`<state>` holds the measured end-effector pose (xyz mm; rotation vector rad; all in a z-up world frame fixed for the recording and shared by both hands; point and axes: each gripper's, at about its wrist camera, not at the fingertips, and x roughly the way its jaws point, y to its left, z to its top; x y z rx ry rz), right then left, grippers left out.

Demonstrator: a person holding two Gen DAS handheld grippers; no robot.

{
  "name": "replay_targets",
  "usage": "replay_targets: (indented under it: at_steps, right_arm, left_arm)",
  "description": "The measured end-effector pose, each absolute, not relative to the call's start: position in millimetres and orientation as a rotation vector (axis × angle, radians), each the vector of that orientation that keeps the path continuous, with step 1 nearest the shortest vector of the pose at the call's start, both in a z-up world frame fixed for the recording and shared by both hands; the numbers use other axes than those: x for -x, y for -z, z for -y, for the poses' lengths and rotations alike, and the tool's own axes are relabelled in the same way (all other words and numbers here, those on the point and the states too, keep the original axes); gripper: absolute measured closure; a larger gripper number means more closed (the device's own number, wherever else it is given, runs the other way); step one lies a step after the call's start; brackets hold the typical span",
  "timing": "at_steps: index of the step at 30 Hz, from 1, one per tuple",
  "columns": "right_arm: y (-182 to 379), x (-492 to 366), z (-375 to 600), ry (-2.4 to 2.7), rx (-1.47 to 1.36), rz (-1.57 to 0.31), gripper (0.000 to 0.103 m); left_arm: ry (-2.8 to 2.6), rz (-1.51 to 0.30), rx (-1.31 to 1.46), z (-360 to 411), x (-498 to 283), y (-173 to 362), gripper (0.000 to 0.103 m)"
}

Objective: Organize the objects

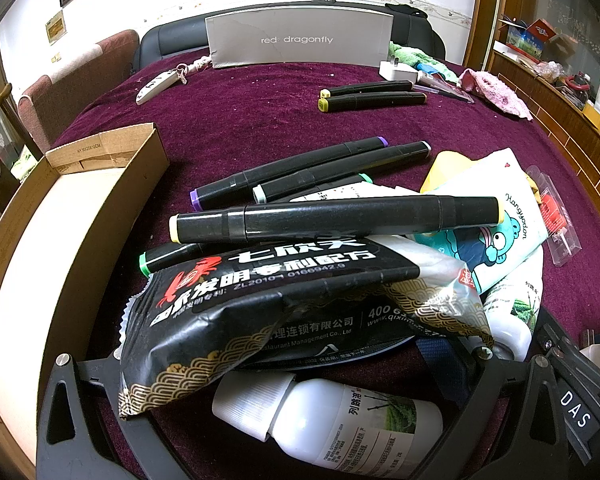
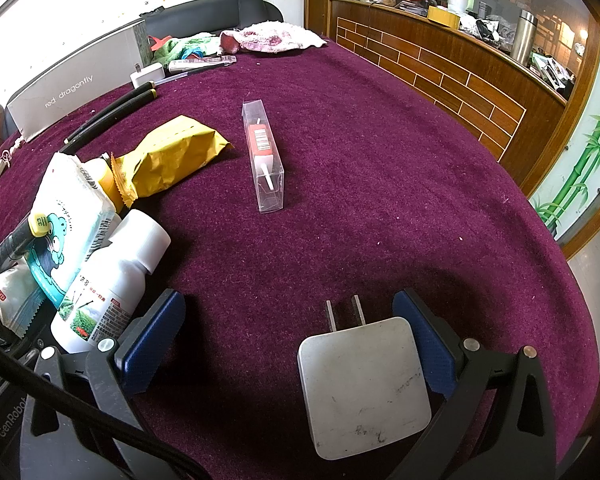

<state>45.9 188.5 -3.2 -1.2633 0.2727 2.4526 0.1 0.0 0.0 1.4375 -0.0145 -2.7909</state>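
white plug adapter [image 2: 366, 386] sits nearest the right wrist camera, flat on the maroon-covered bench [image 2: 380, 184], prongs pointing away. right gripper [image 2: 300, 340]: fingers spread wide, released. adapter lies between them but off-centre, its right edge against or just beside the blue pad of the right finger [image 2: 434, 352]; contact cannot be confirmed. left finger pad [image 2: 150, 344] well apart from it, bare cloth between.

left gripper [image 1: 284, 392]: fingers released, spread around the near end of a heap. white bottle [image 1: 332, 424] lies on its side between them, cap toward the left finger; no grip seen on it.

remaining items, largest first:
- cardboard box [image 1: 80, 208], open, left of the heap, just beside it.
- grey sleeve printed "red dragonfly" [image 1: 300, 38], standing at the far edge of the bench.
- black snack packet [image 1: 284, 308], draped over the white bottle.
- white tissue pack with blue cartoon [image 1: 500, 232], right side of the heap.
- yellow pouch [image 2: 172, 156], behind the tissue pack.
- clear plastic case with red insert [image 2: 264, 156], alone on the cloth, well apart from the right gripper.
- black marker with pale yellow ends [image 1: 336, 218], lying across the top of the snack packet.
- further black markers behind it; two more near the far sleeve.
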Motion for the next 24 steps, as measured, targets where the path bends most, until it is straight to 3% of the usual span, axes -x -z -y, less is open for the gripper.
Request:
replay_targets:
  at_steps: [24]
  right_arm:
    - [6.0, -47.0, -193.0, -2.453, 1.263, -0.272, 0.0]
  left_arm:
    - [2.791, 0.015, -1.438, 0.0, -0.1, 0.0, 0.002]
